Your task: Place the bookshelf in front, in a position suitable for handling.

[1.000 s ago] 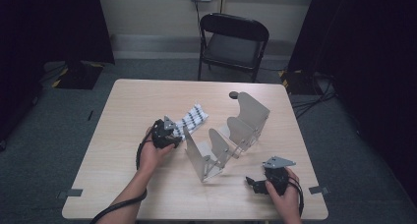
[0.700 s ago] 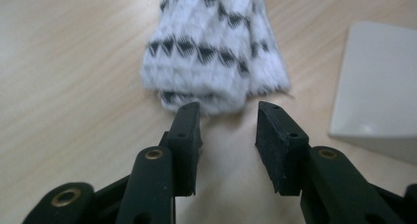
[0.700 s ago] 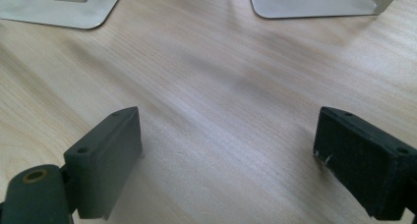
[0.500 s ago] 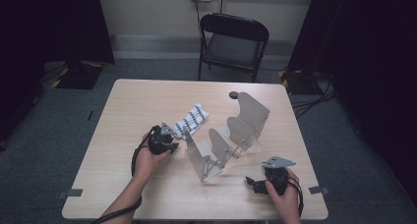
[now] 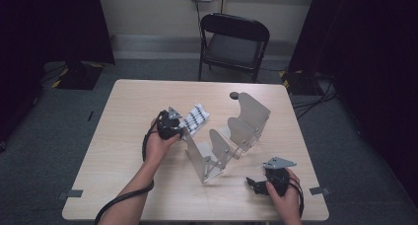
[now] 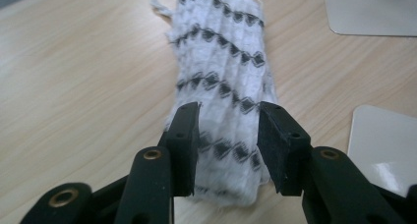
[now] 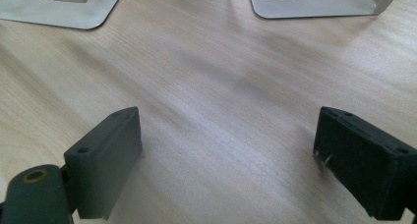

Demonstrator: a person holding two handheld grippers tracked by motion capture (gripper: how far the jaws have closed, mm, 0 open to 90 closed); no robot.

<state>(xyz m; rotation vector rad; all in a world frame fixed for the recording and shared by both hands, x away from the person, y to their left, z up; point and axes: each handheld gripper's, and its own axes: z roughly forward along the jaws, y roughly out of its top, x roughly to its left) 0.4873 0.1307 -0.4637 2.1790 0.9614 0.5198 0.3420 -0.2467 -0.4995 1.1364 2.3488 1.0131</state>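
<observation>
A folded white cloth point(image 5: 197, 116) with black zigzag stripes lies on the wooden table point(image 5: 128, 111), left of a bent metal stand point(image 5: 246, 117). My left gripper point(image 5: 184, 130) reaches it from the left. In the left gripper view the cloth's point(image 6: 221, 71) near end sits pinched between the pads of the gripper point(image 6: 228, 145), bunched narrower there. The jaws have just been opening a little, with the cloth still between them. My right gripper point(image 5: 252, 183) rests near the table's front right. Its jaws stand wide open point(image 7: 228, 155) over bare wood.
The metal stand's near plate point(image 5: 197, 155) rises right beside the left gripper; its plates point(image 6: 388, 140) point(image 7: 314, 3) edge both gripper views. A small dark round object point(image 5: 233, 94) lies at the table's back. A black folding chair point(image 5: 234, 37) stands behind the table.
The left hand drew back slightly, then rose and shifted right toward the cloth. The right hand and gripper have stayed put.
</observation>
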